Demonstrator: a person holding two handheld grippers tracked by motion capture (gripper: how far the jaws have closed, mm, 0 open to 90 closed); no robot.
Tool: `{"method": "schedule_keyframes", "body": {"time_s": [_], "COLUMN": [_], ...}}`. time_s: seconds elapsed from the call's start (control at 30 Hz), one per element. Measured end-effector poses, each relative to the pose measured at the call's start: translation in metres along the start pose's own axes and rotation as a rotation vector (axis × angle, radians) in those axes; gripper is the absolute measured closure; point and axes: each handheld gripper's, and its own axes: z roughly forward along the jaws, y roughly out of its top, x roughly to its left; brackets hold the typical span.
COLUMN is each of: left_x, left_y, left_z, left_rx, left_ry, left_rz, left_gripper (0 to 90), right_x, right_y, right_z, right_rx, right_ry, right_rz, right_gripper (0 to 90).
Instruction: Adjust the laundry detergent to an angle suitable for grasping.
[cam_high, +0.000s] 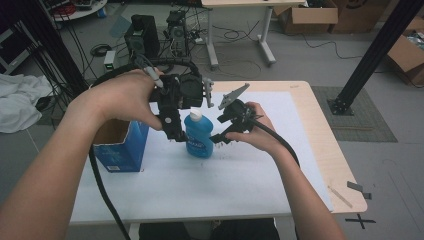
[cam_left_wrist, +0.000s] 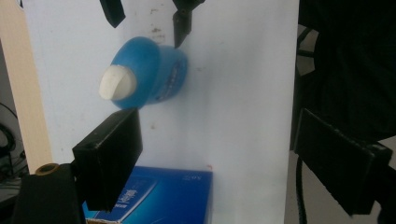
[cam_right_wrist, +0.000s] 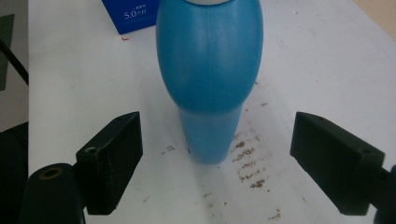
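You have a blue plastic bottle (cam_high: 198, 137) standing upright on the white table sheet, its white cap (cam_high: 195, 115) on top. Its body bulges wide through the shoulder and narrows toward the base (a printed label wraps the lower part). It sits just beside the blue carton (cam_high: 120, 145).

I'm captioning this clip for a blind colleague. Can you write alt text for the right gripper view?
A blue bottle stands upright on a white table, straight ahead of the open right gripper, whose two black jaws sit apart on either side, not touching it. A blue box lies behind.
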Motion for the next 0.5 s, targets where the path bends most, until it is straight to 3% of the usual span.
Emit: {"method": "schedule_keyframes", "body": {"time_s": [0.5], "left_x": [0.0], "left_y": [-0.005], "left_z": [0.0], "left_rx": [-0.01], "left_ry": [-0.001], "left_rz": [-0.004], "left_gripper": [16.0], "right_x": [0.002], "right_y": [0.015], "right_z": [0.026], "right_rx": [0.033], "right_ry": [0.008], "right_rz": [-0.012], "right_gripper": [17.6]}}
